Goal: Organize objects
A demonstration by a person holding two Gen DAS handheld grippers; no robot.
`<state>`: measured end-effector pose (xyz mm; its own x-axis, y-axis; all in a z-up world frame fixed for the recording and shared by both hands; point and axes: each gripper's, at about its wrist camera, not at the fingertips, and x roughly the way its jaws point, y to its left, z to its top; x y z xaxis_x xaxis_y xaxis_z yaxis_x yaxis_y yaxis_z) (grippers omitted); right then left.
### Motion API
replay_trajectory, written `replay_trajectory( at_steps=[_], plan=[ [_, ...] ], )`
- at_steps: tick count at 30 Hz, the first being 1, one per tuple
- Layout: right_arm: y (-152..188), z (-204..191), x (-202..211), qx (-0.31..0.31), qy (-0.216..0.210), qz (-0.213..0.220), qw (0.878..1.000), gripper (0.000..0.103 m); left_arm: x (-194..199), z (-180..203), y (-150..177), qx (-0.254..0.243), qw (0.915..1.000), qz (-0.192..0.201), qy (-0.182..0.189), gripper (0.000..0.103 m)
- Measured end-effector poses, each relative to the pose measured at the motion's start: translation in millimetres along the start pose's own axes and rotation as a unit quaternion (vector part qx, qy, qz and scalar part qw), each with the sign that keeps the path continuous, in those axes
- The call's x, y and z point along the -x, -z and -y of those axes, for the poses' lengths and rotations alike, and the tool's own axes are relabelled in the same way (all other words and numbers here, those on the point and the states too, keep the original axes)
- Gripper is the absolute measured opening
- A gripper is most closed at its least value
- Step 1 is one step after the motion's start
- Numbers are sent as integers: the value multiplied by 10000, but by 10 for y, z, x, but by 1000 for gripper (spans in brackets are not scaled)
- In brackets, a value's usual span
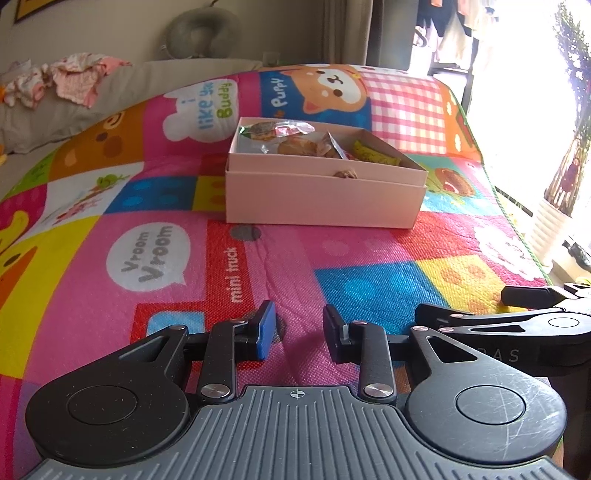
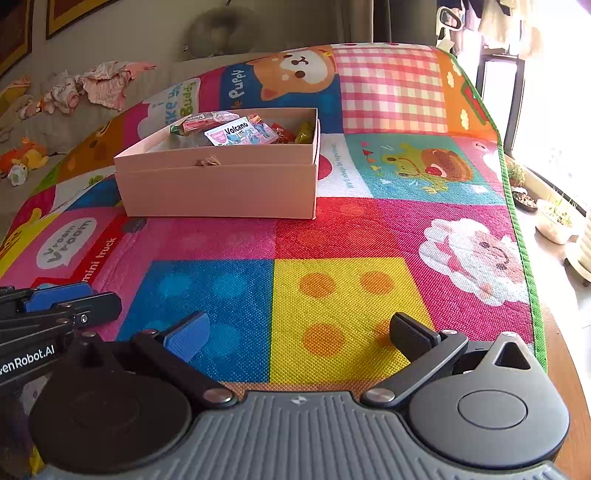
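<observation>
A pink cardboard box (image 1: 325,199) stands open-topped on the play mat, ahead of both grippers. Snack packets (image 1: 291,138) fill it, among them a white packet marked Volcano (image 2: 240,131). In the right wrist view the box (image 2: 221,188) sits to the upper left. My left gripper (image 1: 300,326) rests low over the mat, open, with a modest gap and nothing between its pads. My right gripper (image 2: 299,332) stands wide open over the blue and yellow squares, also empty. The two grippers lie side by side, well short of the box.
The colourful play mat (image 2: 351,240) covers the surface; its green edge (image 2: 524,258) runs along the right, with potted plants (image 2: 554,218) and a bright window beyond. Crumpled clothes (image 1: 74,77), plush toys (image 2: 22,158) and a grey neck pillow (image 1: 203,33) lie at the back left.
</observation>
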<state>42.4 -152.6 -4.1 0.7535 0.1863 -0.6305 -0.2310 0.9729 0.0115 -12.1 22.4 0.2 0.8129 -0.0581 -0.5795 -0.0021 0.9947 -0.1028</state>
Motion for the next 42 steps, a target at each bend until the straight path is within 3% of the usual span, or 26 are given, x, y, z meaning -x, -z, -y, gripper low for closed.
replay_trajectory(
  at_steps=[42],
  plan=[
    [-2, 1, -4, -8, -3, 1, 10000, 103, 1, -47, -5, 155, 9998, 15, 84, 33]
  ],
)
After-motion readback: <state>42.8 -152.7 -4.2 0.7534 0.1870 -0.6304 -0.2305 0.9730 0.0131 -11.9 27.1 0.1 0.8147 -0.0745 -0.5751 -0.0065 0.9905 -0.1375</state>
